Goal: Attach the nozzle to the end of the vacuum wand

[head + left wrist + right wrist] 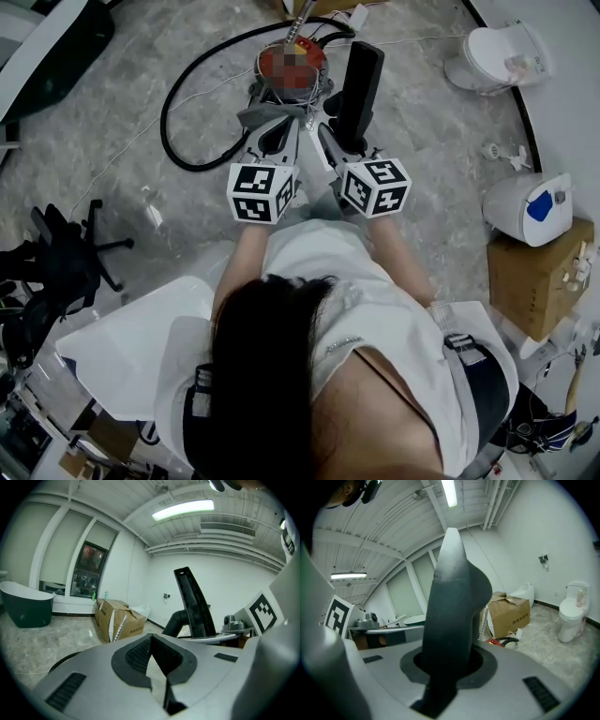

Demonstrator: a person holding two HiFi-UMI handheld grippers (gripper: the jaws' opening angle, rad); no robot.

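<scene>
- The nozzle (pixel 454 602) runs lengthwise out of the right gripper (pixel 446 665), tip pointing away from the person (pixel 281 375).
- That gripper pinches its base; the left gripper (pixel 157 663) is pressed together, empty.

The left gripper (pixel 279 131) and right gripper (pixel 335 141) point toward twelve o'clock; the right gripper clasps an upright black nozzle (pixel 359 80); just beyond, a red vacuum (pixel 270 66), its hose (pixel 178 131) looping out to ten o'clock; toilet (pixel 492 56) at two; box (pixel 534 277) at three; chair (pixel 66 253) at nine.
</scene>
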